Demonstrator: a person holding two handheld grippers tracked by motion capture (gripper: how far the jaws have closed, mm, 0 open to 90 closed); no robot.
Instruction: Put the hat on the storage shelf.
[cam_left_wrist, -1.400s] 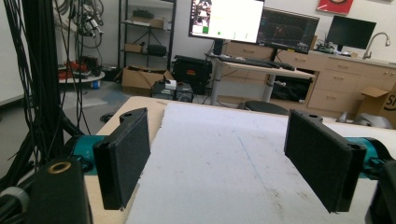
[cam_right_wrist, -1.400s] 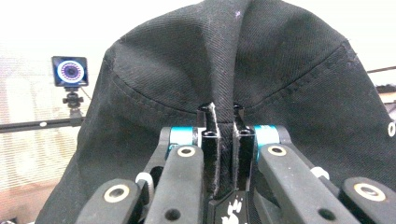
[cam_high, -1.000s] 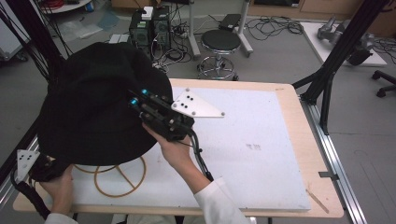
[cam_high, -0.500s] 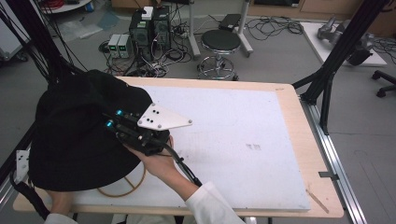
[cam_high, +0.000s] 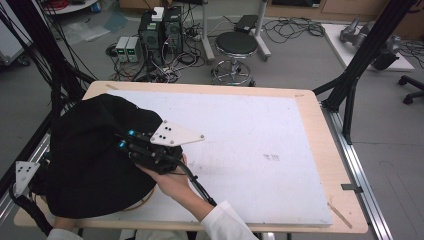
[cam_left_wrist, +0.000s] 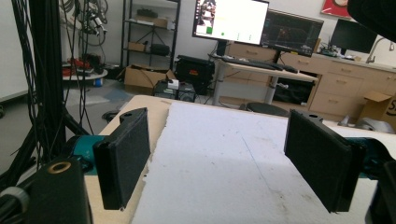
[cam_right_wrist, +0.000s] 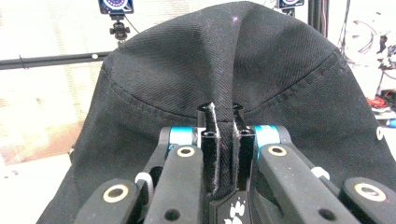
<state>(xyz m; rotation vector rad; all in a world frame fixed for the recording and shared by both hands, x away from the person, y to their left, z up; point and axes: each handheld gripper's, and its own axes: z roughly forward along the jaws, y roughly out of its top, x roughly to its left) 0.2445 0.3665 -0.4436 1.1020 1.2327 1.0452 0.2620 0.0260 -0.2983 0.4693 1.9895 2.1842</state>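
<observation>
Black twill hat (cam_high: 90, 160), soft, light and floppy, draped over the left end of the tabletop (cam_high: 310, 165): my right gripper (cam_right_wrist: 223, 140) has its jaws clamped on a crown fold, left gripper (cam_left_wrist: 224, 163) jaws apart, empty; I judge the stitched brim seam the firmer hold.

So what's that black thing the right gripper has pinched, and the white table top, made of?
The black bag looks like matte woven cotton twill: diagonal weave, stitched seam, soft fold between the right gripper jaws. The white board looks like matte foam or painted board, scuffed, with a crumbly edge; can't tell which.
</observation>
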